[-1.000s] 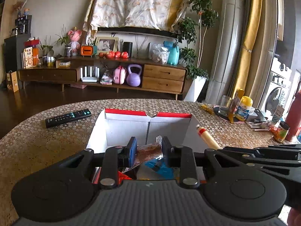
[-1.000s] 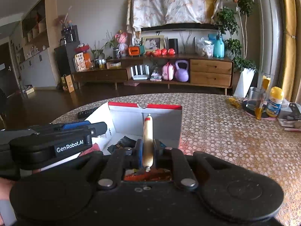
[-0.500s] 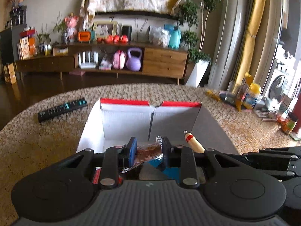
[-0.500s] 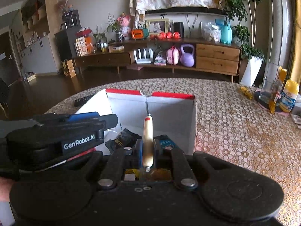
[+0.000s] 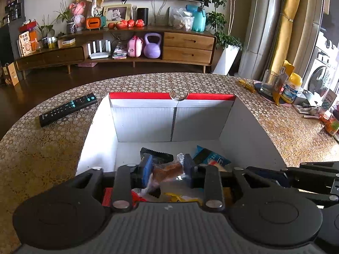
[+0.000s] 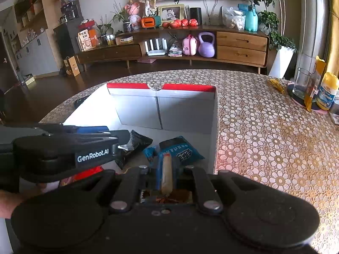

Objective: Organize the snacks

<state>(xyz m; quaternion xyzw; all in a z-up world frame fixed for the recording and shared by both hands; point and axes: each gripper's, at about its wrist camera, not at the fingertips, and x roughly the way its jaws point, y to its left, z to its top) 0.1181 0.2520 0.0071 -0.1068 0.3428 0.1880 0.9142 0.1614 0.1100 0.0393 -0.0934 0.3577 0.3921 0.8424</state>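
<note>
Brown jerky in a clear wrapper (image 5: 167, 170) sits between the left gripper (image 5: 168, 165)'s blue pads, whose jaws have just been opening; whether the pads yet press it cannot be told. It hangs over the near end of the white cardboard box (image 5: 146, 122), above a black packet (image 5: 155, 154) and a blue packet (image 5: 211, 158). To its right, the right gripper (image 6: 166, 169) is clenched on a tan sausage stick (image 6: 166, 173). Both tools tilt down into the box on the patterned table (image 5: 42, 148); a remote (image 5: 67, 109) lies far left.
</note>
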